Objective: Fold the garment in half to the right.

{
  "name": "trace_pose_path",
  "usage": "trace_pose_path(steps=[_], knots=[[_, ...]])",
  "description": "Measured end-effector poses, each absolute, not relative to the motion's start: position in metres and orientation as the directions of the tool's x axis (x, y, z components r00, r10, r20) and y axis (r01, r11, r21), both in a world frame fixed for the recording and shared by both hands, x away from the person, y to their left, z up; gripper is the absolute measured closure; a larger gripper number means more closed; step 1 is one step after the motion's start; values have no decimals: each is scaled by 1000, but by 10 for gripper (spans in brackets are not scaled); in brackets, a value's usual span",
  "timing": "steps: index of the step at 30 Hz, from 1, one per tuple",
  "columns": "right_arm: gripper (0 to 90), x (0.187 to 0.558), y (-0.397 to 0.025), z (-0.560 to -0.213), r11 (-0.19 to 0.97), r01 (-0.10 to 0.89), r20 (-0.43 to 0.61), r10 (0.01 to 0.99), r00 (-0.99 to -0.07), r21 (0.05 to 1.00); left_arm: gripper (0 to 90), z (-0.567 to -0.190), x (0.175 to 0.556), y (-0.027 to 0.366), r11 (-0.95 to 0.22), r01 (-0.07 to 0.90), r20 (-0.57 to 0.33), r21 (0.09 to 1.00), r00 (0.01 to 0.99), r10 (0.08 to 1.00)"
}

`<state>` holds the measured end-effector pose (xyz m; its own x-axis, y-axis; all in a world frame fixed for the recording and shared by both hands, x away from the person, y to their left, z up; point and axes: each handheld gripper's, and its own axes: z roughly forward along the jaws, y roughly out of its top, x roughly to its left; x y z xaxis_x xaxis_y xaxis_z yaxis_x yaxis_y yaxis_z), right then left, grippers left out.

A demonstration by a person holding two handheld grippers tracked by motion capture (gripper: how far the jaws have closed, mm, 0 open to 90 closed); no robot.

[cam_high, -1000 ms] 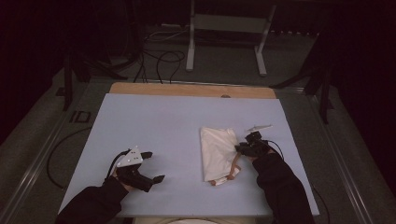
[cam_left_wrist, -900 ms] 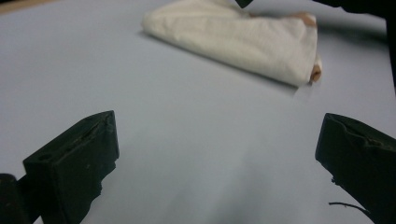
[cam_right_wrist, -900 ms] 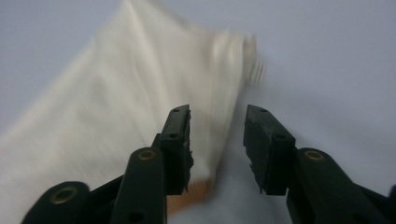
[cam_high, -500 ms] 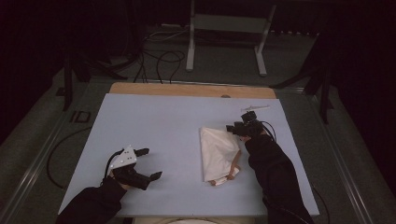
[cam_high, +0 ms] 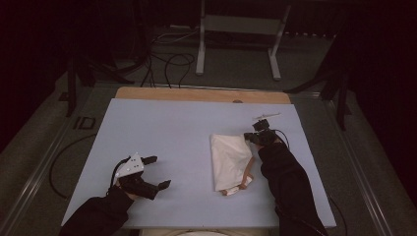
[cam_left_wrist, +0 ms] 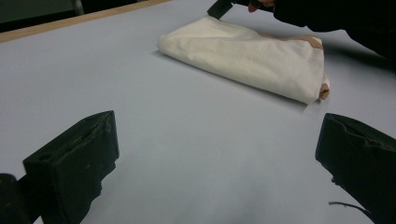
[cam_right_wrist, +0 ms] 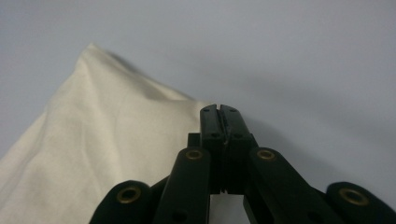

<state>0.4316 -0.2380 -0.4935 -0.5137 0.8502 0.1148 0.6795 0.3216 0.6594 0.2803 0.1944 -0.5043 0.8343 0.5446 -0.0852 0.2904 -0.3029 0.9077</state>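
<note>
Cloth (cam_high: 230,160): folded, one corner pinched in the closed right gripper (cam_high: 249,137). Left gripper (cam_high: 158,172): jaws wide, empty, well apart from it. Folding seemingly unfinished.

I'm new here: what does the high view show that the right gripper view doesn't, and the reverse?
High view: the whole table, both sleeves, the open left claw, floor cables and a metal stand. Right gripper view: a close look at the right claw, its jaws pressed together at a corner of the folded cloth. Shared: cloth, table, right claw.
</note>
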Motion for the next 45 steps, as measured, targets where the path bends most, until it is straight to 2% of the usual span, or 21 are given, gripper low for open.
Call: trace_pose_path(steps=[10, 22, 28, 30, 31, 38, 41, 42, 45], knots=[[900, 433, -244, -485, 326, 674, 55, 877, -478, 664, 4, -504, 281, 195, -307, 294, -79, 905, 826, 558], [896, 438, -242, -514, 337, 706, 20, 895, -445, 622, 4, -505, 282, 196, -308, 296, -69, 904, 813, 578], [884, 438, -242, -514, 335, 705, 19, 896, -443, 625, 4, -505, 281, 197, -311, 298, -65, 903, 808, 586], [813, 438, -242, -512, 326, 700, 28, 896, -443, 635, 4, -504, 281, 198, -312, 296, -62, 903, 807, 587], [813, 438, -242, -512, 326, 700, 28, 896, -443, 635, 4, -504, 281, 198, -309, 296, -64, 904, 807, 588], [395, 433, -235, -490, 309, 652, 82, 865, -496, 692, 4, -501, 282, 202, -305, 292, -65, 907, 810, 583], [256, 431, -230, -483, 301, 635, 118, 839, -530, 712, 3, -500, 281, 203, -304, 286, -62, 909, 813, 579], [177, 430, -229, -481, 301, 632, 132, 829, -543, 714, 3, -499, 281, 205, -305, 285, -60, 909, 813, 579], [135, 427, -225, -477, 318, 608, 143, 796, -588, 727, 3, -499, 281, 207, -302, 290, -67, 908, 812, 579]])
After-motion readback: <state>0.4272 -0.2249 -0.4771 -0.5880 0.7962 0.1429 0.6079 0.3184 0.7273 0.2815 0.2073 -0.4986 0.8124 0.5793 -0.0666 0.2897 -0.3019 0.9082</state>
